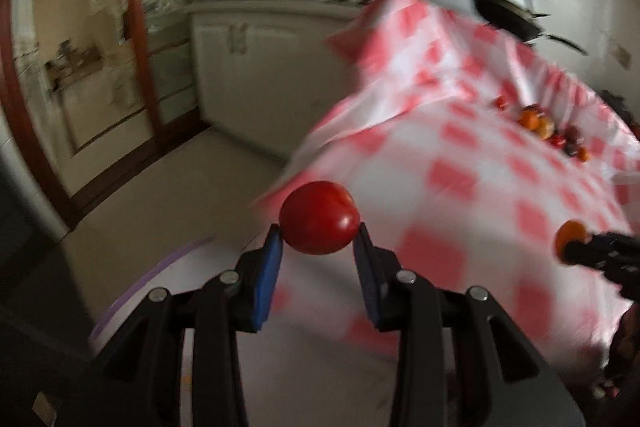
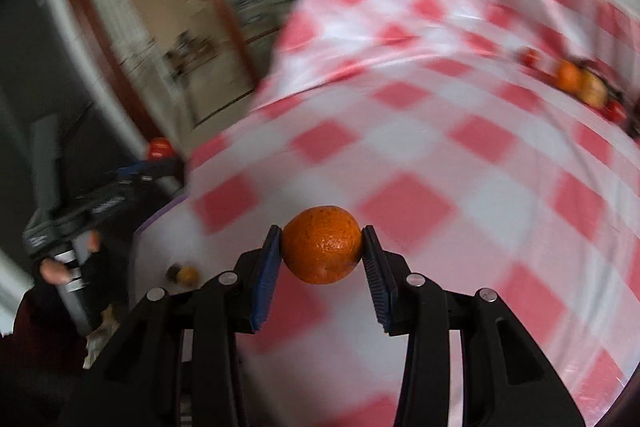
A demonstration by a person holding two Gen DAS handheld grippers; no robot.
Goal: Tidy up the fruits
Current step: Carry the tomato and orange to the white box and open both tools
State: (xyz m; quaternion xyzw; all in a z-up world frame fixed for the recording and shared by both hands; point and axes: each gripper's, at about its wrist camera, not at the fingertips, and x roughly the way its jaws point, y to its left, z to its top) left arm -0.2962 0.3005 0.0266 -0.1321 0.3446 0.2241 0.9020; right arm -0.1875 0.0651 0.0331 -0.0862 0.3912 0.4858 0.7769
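Ahead and to the right of both tools, well apart on the red-checked tablecloth [image 2: 404, 131]: a cluster of fruits [image 1: 548, 131] not yet sorted, so by the look of it most of the task left to do. Below the tools, a white tray with a purple rim [image 2: 160, 215], holding only a small fruit [image 2: 186, 273], hence barely filled. Clamped between the left gripper's [image 1: 319, 239] blue pads, a red tomato [image 1: 319, 223]; pinched likewise in the right gripper [image 2: 322, 245], an orange [image 2: 322, 245], both carried clear of the cloth.
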